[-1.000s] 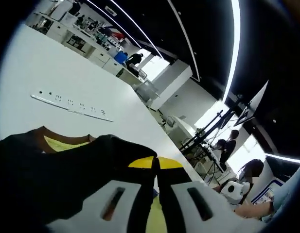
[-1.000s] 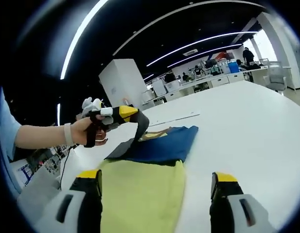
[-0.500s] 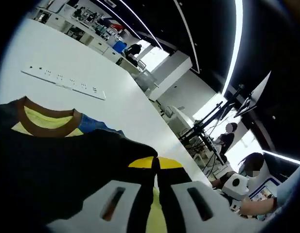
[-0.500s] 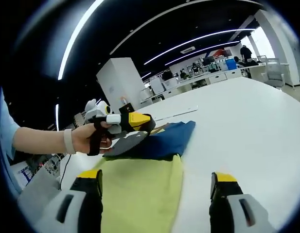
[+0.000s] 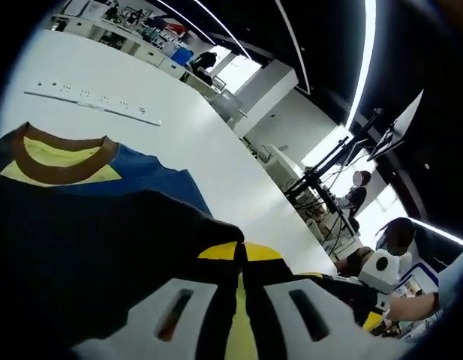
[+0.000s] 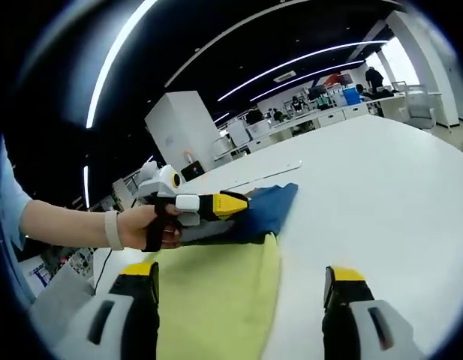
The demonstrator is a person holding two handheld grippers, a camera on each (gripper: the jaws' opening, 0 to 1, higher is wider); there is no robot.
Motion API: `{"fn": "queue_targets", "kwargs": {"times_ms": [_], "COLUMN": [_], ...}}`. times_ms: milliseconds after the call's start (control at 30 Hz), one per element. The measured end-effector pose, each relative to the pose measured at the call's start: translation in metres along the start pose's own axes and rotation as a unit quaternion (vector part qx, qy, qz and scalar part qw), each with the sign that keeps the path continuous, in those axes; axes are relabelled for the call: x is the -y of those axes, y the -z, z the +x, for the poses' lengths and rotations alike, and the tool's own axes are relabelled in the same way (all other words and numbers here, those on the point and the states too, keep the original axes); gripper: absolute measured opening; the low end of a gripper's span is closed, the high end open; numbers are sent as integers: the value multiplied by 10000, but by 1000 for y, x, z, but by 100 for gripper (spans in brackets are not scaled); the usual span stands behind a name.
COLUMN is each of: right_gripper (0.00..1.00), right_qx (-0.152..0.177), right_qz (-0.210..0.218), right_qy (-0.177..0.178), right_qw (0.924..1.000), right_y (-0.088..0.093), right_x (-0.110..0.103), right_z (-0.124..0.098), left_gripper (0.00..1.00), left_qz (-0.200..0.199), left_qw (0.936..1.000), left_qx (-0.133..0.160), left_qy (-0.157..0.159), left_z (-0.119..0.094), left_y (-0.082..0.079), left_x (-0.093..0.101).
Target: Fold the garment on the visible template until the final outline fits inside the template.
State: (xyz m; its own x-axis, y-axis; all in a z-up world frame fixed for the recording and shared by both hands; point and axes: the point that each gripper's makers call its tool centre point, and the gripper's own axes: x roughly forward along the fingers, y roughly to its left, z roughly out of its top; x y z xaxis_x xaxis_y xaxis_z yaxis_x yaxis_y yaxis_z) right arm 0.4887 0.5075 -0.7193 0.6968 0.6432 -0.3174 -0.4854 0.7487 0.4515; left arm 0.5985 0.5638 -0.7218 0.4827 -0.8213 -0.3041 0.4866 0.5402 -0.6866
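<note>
Between the left tool's (image 5: 241, 259) shut tips sits a dark fold of the garment (image 5: 103, 225), draped on the desk (image 5: 178, 142) toward 10 o'clock; soft, limp, best pinched at edges. Right tool (image 6: 239, 281) gapes empty.

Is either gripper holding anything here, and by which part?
The left gripper is shut on the garment, pinching a fold of its dark blue fabric at an edge below the brown collar. The right gripper is open, holding nothing.
</note>
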Motion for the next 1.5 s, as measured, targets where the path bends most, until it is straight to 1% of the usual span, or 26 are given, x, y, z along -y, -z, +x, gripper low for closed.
{"fn": "queue_targets", "kwargs": {"times_ms": [67,100,133,233,300,333,367,400,433,467,533,567,600,667,700,767,800,900,933,967,1000,1133,1233,1300,1433,1500], "right_gripper": [92,92,92,92,92,92,92,92,92,92,92,92,92,93,93,94,95,100,100,100,100,100,100,100,100,100], "right_qx": [-10,-7,-3,-15,-45,-49,-52,-53,-54,-56,-63,-61,-45,-57,-63,-67,-64,-164,-172,-197,-227,-309,-378,-370,-416,-445], "right_qz": [-22,-25,-19,3,-16,-32,-31,-25,-33,-43,-73,-69,-58,-45,-58,-143,-184,-284,-342,-375,-378,-544,-666,-697,-753,-821], "right_qy": [-2,-11,-13,-5,-12,-17,-27,-35,-38,-38,-31,-27,-22,-13,-10,-38,-58,-103,-116,-135,-149,-230,-286,-326,-350,-407], "right_qw": [10000,10000,10000,10000,10000,10000,10000,10000,10000,10000,9999,10000,10000,10000,10000,9999,9998,9994,9992,9990,9989,9978,9967,9963,9957,9948], "right_y": [0,0,0,1,2,2,2,2,2,2,1,1,1,2,2,2,1,2,2,2,2,-3,-5,-9,-11,-11], "right_x": [0,-1,-1,0,-1,-1,-2,-2,-3,-3,-3,-2,-2,-1,-2,-3,-4,-7,-7,-8,-9,-12,-14,-16,-20,-24], "right_z": [0,-1,0,2,4,4,4,5,5,5,4,4,3,3,3,3,3,5,5,5,6,7,9,10,13,13], "left_gripper": [0,0,0,0,0,4,13,24,41,52,68,72,74,78,82,95,98,99,99,99,99,99,99,99,99,99], "left_qz": [206,434,430,399,471,453,418,451,499,649,1094,1358,1440,1392,1461,1579,1606,1629,1636,1693,1884,1862,1986,2083,1988,1931], "left_qw": [9998,9989,9990,9991,9986,9985,9986,9984,9981,9973,9937,9906,9893,9898,9889,9871,9867,9858,9852,9841,9808,9809,9783,9763,9783,9799], "left_qx": [7,47,68,161,161,161,185,205,231,237,136,48,9,-30,-30,5,6,-178,-325,-386,-414,-441,-471,-425,-491,-417], "left_qy": [-9,-155,-138,42,193,264,284,263,264,228,178,188,245,293,282,252,249,365,393,383,292,350,359,404,318,287], "left_z": [1,0,1,3,4,4,5,5,6,6,3,1,0,-3,-3,-4,-4,-8,-11,-13,-16,-23,-32,-39,-53,-64], "left_y": [-2,-4,-5,-7,-7,-6,-7,-6,-6,-6,-2,0,2,2,2,-1,-1,3,7,9,8,5,1,-1,1,3], "left_x": [-2,-8,-7,0,5,8,10,11,13,14,15,16,18,21,22,23,24,24,24,23,20,25,28,29,23,22]}}
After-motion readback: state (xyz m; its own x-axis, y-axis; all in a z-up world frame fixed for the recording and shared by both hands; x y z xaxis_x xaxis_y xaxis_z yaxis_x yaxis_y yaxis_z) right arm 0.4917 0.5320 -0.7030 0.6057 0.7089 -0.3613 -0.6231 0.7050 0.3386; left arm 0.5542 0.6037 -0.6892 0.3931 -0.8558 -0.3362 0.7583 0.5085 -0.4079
